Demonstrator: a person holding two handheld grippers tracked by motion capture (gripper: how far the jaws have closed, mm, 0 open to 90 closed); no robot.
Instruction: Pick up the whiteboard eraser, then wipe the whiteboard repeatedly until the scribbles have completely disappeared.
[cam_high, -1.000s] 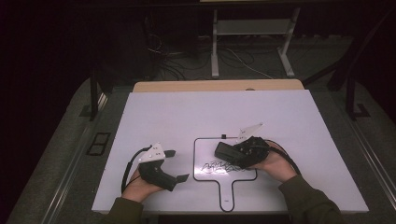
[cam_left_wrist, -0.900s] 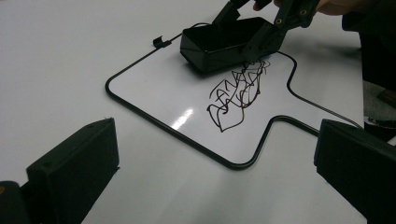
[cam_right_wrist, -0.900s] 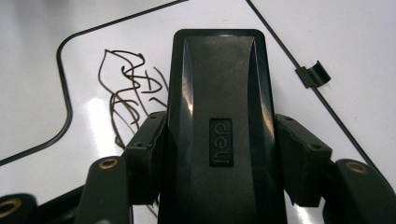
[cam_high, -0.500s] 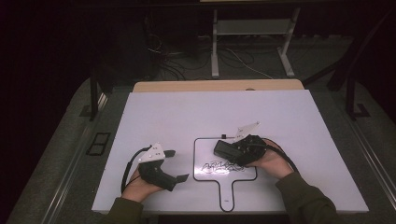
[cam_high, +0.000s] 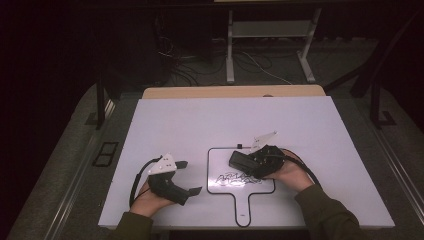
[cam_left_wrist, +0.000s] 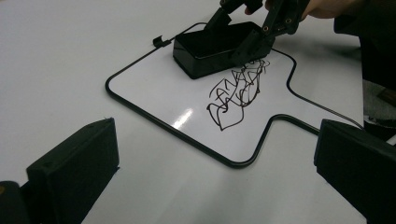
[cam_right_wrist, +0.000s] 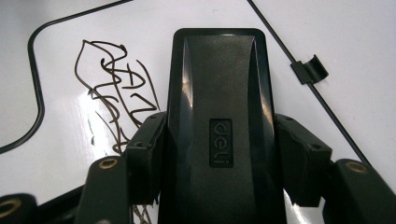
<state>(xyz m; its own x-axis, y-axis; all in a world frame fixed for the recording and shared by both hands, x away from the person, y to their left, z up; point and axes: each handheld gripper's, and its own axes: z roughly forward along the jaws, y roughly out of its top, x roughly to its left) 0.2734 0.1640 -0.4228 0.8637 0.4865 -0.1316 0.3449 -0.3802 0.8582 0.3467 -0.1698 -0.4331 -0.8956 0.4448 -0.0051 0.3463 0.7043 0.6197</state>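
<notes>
The black eraser (cam_right_wrist: 219, 140) bears the embossed brand "deli" on its top; the whiteboard (cam_right_wrist: 56, 154) scribble is unreadable.

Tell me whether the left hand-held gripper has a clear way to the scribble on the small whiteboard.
Probably yes. The left hand-held gripper stands open beside the whiteboard, with bare table between them. The scribble lies uncovered on its near side; the eraser held by the right hand-held gripper sits just beyond it.

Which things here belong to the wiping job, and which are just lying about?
In the job:
- black whiteboard eraser, clamped in right hand-held gripper
- small whiteboard
- black scribble

Lying about:
- left hand-held gripper, open, idle
- cables on the floor
</notes>
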